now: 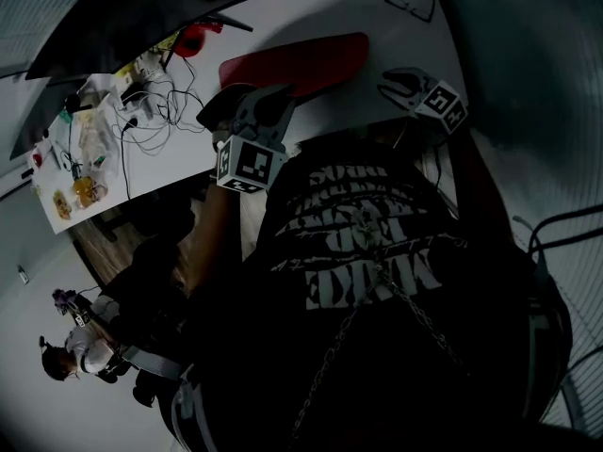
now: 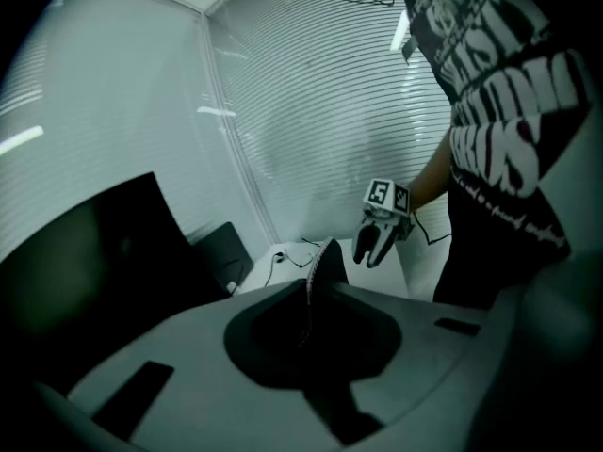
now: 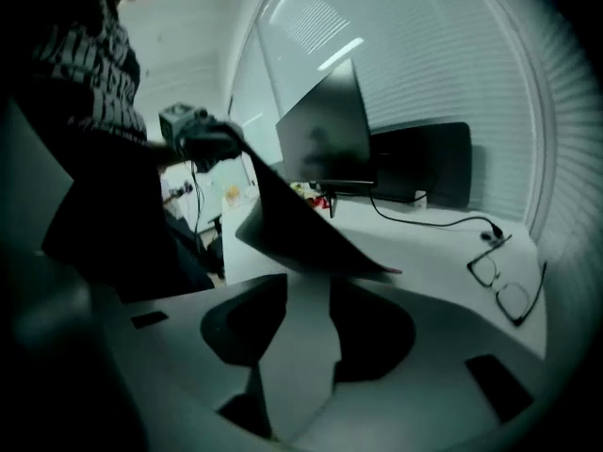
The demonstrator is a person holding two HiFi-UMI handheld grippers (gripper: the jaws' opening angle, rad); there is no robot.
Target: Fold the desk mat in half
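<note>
the left gripper point(image 1: 252, 111) is clamped shut on the thin edge of the red desk mat point(image 1: 301, 64) at its near left corner, holding that corner raised off the white table point(image 1: 320, 12); the mat's far part lies flat; the right gripper point(image 1: 394, 85) has its jaws narrowly apart and empty, near the mat's right end.

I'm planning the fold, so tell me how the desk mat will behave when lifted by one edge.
Probably bendy, not rigid: the desk mat bends up off the table toward the left claw. Likely light: a pinch on one thin edge carries the raised part. That part looks smooth, uncrumpled, so probably not cloth-limp.
</note>
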